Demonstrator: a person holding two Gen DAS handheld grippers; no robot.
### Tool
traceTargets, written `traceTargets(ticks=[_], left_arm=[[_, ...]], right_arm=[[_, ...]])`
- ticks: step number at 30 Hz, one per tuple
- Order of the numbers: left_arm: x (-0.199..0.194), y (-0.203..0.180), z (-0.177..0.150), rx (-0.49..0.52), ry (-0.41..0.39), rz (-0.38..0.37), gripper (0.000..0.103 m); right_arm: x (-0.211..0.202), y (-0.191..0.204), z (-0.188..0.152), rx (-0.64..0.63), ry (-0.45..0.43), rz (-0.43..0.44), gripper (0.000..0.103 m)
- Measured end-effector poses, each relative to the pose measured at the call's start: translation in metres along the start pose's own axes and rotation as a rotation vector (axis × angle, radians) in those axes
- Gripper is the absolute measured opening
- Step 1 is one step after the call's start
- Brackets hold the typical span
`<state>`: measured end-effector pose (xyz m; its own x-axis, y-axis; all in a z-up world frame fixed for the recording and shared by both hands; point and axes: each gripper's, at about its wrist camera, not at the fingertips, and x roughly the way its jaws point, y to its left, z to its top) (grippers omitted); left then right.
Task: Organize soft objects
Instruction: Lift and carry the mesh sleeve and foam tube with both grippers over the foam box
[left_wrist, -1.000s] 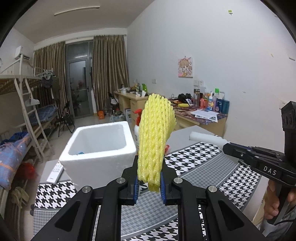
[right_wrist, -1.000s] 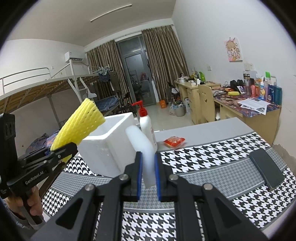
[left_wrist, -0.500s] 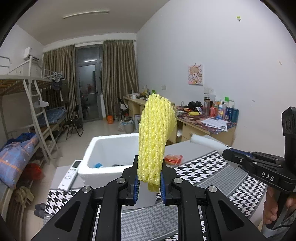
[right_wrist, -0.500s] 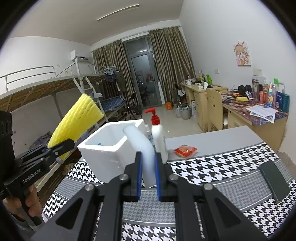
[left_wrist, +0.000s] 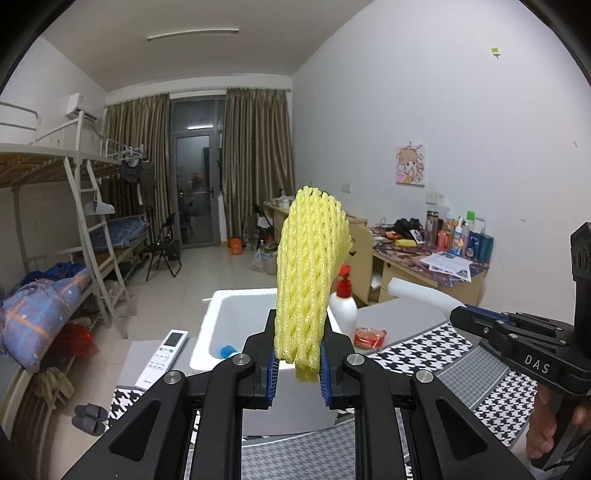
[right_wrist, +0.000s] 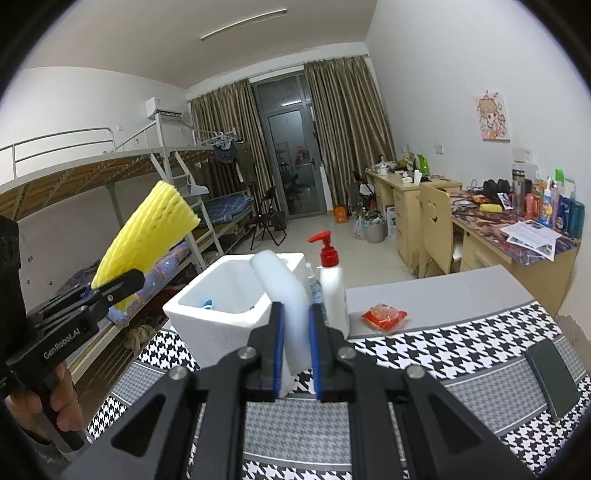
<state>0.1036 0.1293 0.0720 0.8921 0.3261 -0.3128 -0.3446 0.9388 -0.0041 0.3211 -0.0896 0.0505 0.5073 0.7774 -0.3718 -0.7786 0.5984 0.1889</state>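
Gripping a yellow foam-net fruit sleeve (left_wrist: 309, 280) near its lower end, your left gripper (left_wrist: 297, 373) holds it upright, both blue pads pressed into the mesh so that the short tail hangs just below them. Ahead of that gripper, beyond the sleeve, stands the open white polystyrene box (left_wrist: 236, 306), with a small blue thing lying on its floor. To the right of the box you have a white pump bottle with a red head (left_wrist: 343, 299) and, near it, a flat red and orange packet (left_wrist: 370, 336) on the grey tabletop. A white remote control (left_wrist: 166, 349) lies to the left of the box.

Your right gripper (right_wrist: 296, 360) is clamped on a rolled white foam sheet (right_wrist: 286, 295), which rises between the pads and leans toward the box's near right corner. The black-and-white houndstooth cloth (right_wrist: 443, 350) spreads under both grippers, and a dark flat rectangular pad (right_wrist: 552, 382) rests on it to the right of that gripper.
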Motion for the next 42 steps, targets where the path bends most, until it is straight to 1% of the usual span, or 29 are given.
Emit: traceTargets(ticks=[3,6,11,15,19,27,34,42], left_arm=[[0.001,0.005,0.003,-0.014,-0.009,0.016,0.019],[0.002,0.009,0.005,-0.032,-0.022,0.035,0.019],[0.008,0.012,0.008,-0.037,-0.021,0.055,0.019],[0.016,0.016,0.01,-0.046,-0.009,0.065,0.019],[0.026,0.019,0.012,-0.058,0.007,0.078,0.019],[0.038,0.022,0.012,-0.056,0.033,0.086,0.019],[0.049,0.022,0.011,-0.057,0.055,0.091,0.019],[0.066,0.019,0.013,-0.051,0.084,0.093,0.019]], right_arm=[[0.006,0.006,0.005,-0.011,0.0,0.0,0.015],[0.014,0.011,0.008,-0.016,0.013,0.017,0.015],[0.023,0.022,0.014,-0.037,0.021,0.026,0.015],[0.031,0.03,0.019,-0.062,0.019,0.017,0.015],[0.038,0.036,0.021,-0.08,0.007,-0.015,0.015],[0.058,0.039,0.028,-0.082,0.034,-0.015,0.015],[0.065,0.04,0.032,-0.088,0.041,-0.023,0.015],[0.08,0.037,0.034,-0.076,0.068,-0.019,0.015]])
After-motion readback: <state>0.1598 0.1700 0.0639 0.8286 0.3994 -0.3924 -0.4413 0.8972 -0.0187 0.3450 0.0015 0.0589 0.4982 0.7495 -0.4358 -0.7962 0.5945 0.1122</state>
